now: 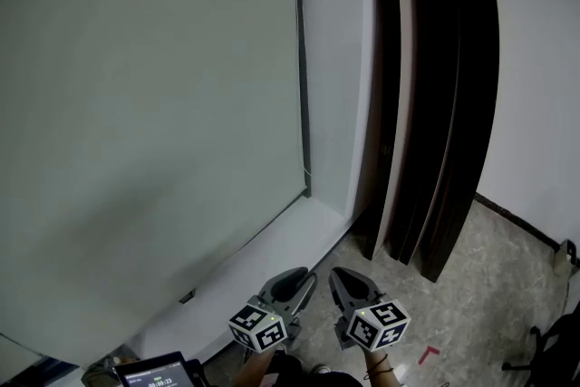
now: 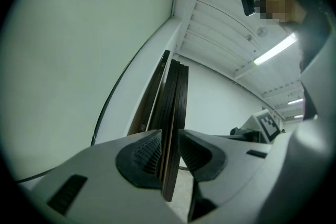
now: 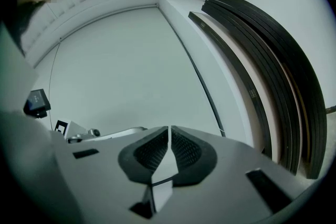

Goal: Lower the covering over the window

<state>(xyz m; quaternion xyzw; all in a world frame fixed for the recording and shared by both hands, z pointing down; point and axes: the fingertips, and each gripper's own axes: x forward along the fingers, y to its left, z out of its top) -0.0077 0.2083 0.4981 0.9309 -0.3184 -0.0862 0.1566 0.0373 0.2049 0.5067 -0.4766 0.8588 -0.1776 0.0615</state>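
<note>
Left tongs [image 2: 169, 136] and right tongs [image 3: 169, 128] hung idle, low by the white window sill [image 1: 272, 254].
The left pair stood slightly apart and empty, with only the distant dark curved boards [image 1: 444, 104] showing through the gap. The right pair was pressed together on nothing. A pale grey-green fabric roller blind [image 1: 145, 104] covered the pane, its hem close above the sill, so the lowering looked all but finished. Doing it well would mean checking that the hem sat level and releasing any cord gently. Digits on the small dark tablet [image 1: 154, 373] and the boards' tiny labels were too small to read.
</note>
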